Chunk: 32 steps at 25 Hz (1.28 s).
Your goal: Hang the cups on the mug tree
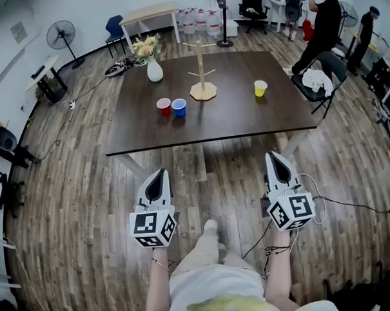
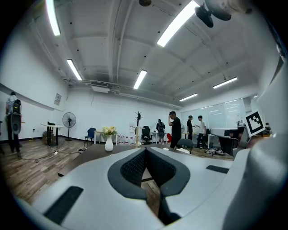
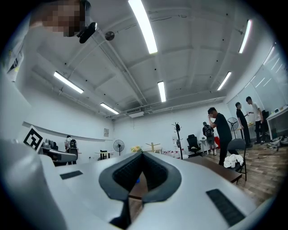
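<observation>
Our left tool and right tool are closed, empty; we should open one before reaching the red cup ahead.

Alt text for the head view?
The left gripper and right gripper, both shut and empty, hover over wood floor before a dark table with a mug tree, red cup, blue cup, yellow cup and flower vase.

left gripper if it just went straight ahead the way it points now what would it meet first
The left gripper would probably meet the table's near edge; nothing shows between them. Height is unclear, so it might slip under the top.
</observation>
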Tool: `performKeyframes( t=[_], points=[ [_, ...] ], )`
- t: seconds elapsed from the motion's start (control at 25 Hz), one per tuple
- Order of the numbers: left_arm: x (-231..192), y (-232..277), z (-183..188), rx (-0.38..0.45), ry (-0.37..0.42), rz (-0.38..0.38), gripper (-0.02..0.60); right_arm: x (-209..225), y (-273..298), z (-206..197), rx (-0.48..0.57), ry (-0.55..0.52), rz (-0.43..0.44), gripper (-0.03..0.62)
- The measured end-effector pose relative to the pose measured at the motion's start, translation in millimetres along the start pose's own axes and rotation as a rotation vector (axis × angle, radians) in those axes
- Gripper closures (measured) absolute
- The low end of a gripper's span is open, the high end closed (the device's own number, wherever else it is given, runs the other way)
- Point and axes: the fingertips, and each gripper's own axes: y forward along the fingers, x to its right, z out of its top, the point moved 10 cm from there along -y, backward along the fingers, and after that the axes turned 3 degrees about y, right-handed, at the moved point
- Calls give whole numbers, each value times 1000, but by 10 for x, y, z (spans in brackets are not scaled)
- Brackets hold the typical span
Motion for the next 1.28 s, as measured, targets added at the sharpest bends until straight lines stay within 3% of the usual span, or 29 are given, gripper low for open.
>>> performKeyframes(
  t=[0.44, 0.92, 1.04, 1.28],
  points=[
    [-109, 867, -38, -16, -16, -44, 566, 353, 658, -129, -26, 15, -16, 576],
    [-200, 2431, 30, -47, -24, -199, 566, 857, 1681, -203, -41, 48, -118, 576],
    [-143, 2729, 28, -51, -23, -252, 566, 936, 1849, -255, -34, 70, -181, 576],
    [-89, 3146, -46, -60, -34, -318, 566, 1090, 2077, -330, -49, 29, -217, 576]
  ],
)
